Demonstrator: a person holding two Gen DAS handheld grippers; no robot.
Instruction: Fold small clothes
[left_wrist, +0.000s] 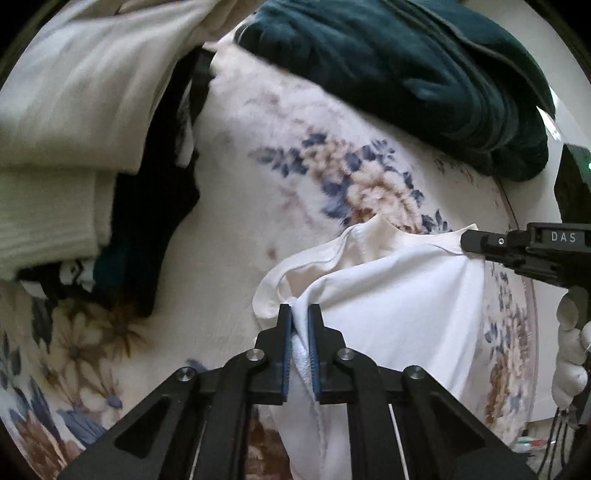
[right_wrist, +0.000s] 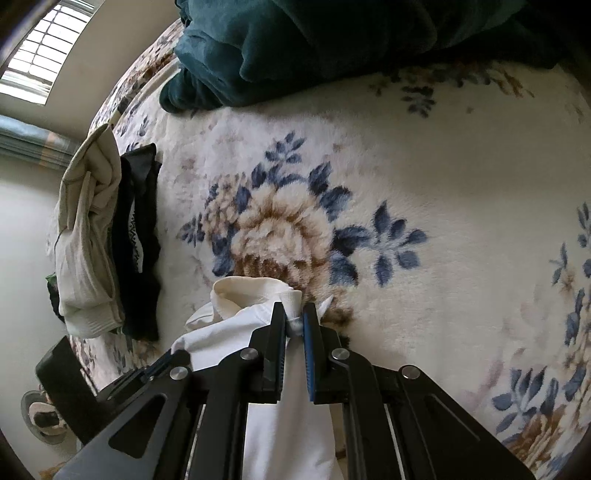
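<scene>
Above the floral blanket (right_wrist: 424, 155), left gripper (left_wrist: 299, 314) and right gripper (right_wrist: 294, 314) each pinch the white garment (left_wrist: 399, 306), unfolded; the far-left clothes pile (right_wrist: 107, 240) apparently awaits folding.

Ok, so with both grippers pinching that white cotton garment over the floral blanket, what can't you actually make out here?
- White cotton garment: its lower part runs behind the left gripper and off the bottom edge in the left wrist view, so its type stays unclear.
- Right gripper: its pinch point is bunched cloth; which edge it holds is unclear.
- Dark teal plush fabric: cut off by the top edge.
- Cream ribbed garment: blurred.
</scene>
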